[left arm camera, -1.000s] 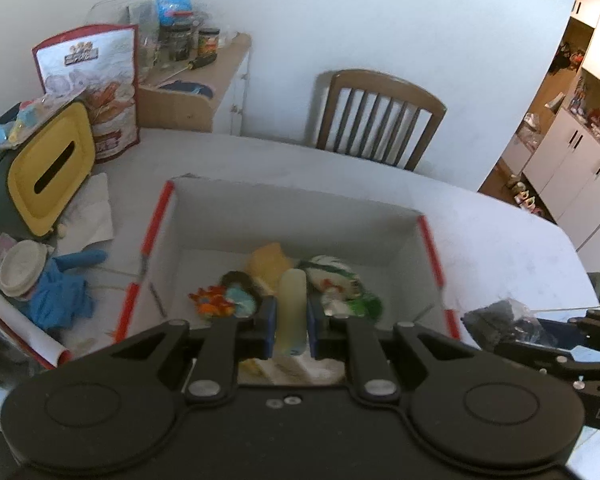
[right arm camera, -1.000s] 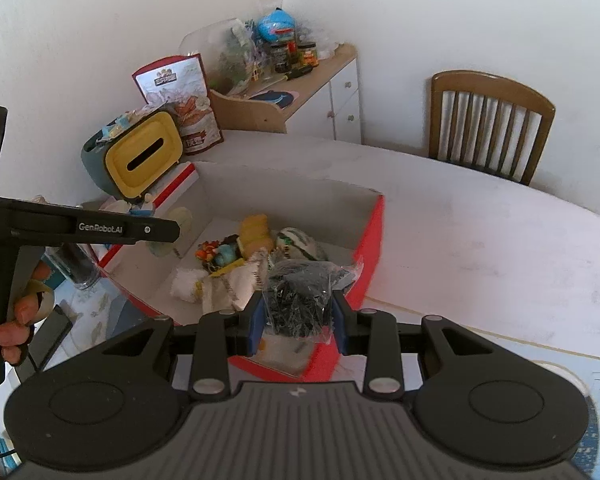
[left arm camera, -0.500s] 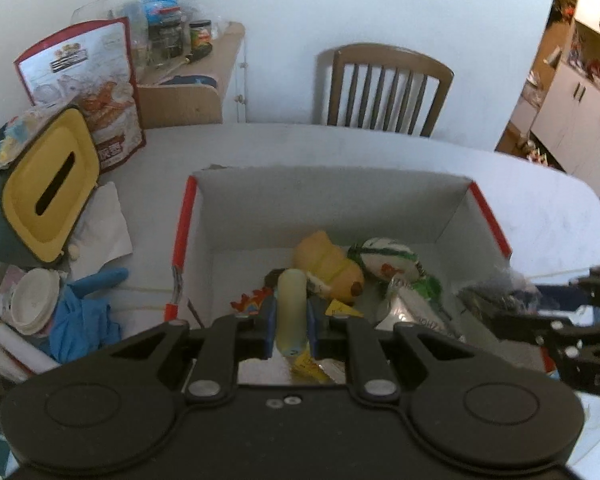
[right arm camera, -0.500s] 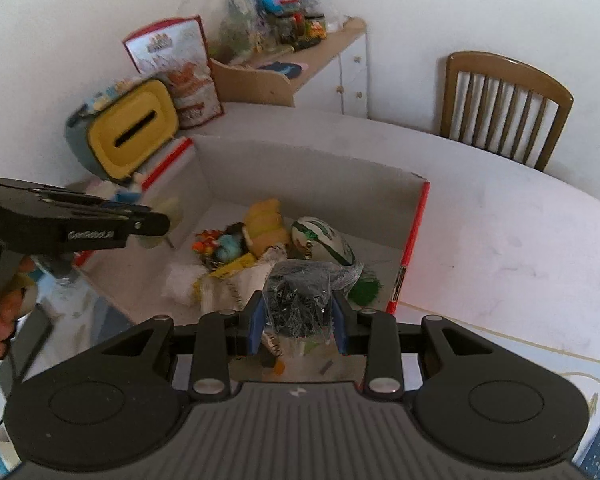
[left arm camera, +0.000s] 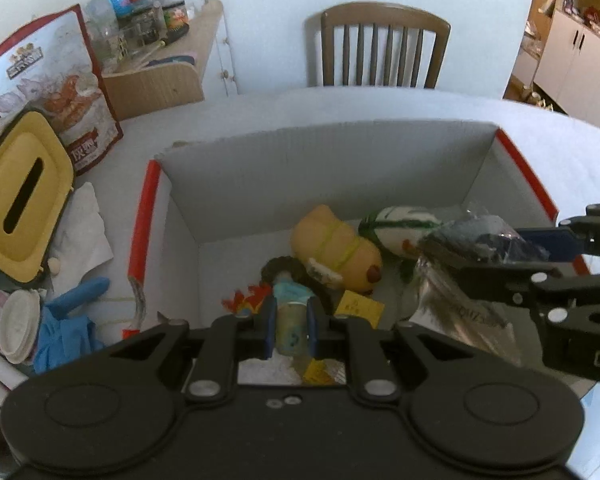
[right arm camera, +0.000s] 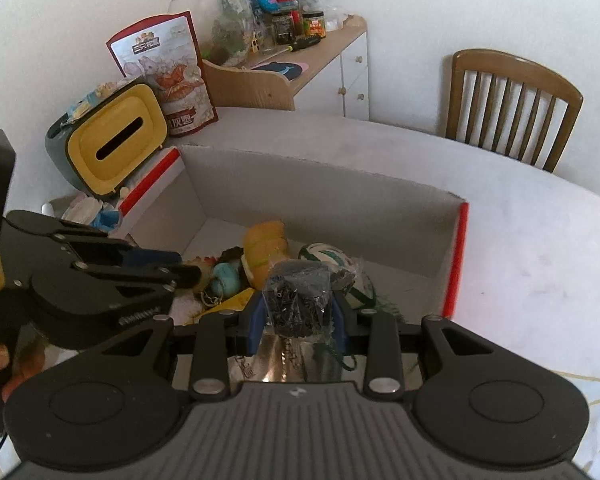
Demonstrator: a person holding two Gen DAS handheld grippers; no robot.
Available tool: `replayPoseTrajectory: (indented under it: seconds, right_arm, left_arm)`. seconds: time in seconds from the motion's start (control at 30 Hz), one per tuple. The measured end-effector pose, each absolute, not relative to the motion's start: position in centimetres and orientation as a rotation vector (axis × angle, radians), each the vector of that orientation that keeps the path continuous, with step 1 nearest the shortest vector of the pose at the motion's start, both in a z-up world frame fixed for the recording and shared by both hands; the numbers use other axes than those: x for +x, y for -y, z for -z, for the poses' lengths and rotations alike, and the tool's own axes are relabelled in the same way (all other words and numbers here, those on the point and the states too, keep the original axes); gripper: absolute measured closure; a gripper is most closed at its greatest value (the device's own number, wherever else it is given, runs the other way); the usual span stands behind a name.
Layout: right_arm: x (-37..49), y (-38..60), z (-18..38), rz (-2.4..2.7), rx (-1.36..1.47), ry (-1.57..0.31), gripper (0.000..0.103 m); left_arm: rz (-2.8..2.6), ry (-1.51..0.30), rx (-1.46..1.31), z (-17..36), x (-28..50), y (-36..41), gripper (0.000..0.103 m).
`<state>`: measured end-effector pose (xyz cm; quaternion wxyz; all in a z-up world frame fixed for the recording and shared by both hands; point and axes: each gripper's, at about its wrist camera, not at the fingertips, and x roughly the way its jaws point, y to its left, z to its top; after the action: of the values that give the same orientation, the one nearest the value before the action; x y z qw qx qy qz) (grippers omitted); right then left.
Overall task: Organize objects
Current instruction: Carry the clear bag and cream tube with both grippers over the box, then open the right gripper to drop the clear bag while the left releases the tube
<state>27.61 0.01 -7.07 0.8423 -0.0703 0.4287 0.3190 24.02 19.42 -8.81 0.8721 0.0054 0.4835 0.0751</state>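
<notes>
Two grippers are seen over the cardboard box [left arm camera: 228, 184] on the bench; the left gripper [left arm camera: 287, 330] is clamped on a pale tube [left arm camera: 290, 328], likely stiff; the right gripper's [right arm camera: 298, 312] jaws pinch mid-body a crinkly bag of dark bits [right arm camera: 298, 298], judged light, slippery.

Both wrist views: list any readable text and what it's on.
"D A": right gripper body, cut off at the frame edge.
Snack bag: large Chinese characters near the bottom and a header logo, too blurred to read.
Silver foil bag: dark print, blurred.
Yellow tag: small marks, unreadable.
Jar labels: too small.
</notes>
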Motion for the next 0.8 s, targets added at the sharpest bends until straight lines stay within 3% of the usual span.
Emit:
replayPoseTrajectory:
  seconds: [0.43, 0.5, 0.57, 0.63, 0.8]
  right_arm:
    - [27.2, -0.2, 8.8, -0.676, -0.157, -0.961, 0.067]
    - [27.1, 0.0, 8.8, -0.68, -0.141, -0.97, 0.063]
    - [26.9, 0.4, 8.8, -0.689, -0.122, -0.982, 0.049]
    - [26.5, 0.6, 8.6, -0.68, -0.117, -0.973, 0.043]
    - [25.8, 1.2, 8.0, -0.664, -0.122, -0.963, 0.04]
  left_arm:
    - [-0.117, -1.069, -0.06, 10.2, 23.7, -19.9, 0.083]
    - [-0.118, -1.069, -0.072, 10.3, 23.6, -20.0, 0.083]
    - [-0.109, -1.069, -0.077, 10.3, 23.5, -20.0, 0.081]
    - [-0.098, -1.071, -0.082, 10.2, 23.4, -19.9, 0.08]
    - [-0.087, -1.065, -0.11, 9.6, 22.7, -19.8, 0.076]
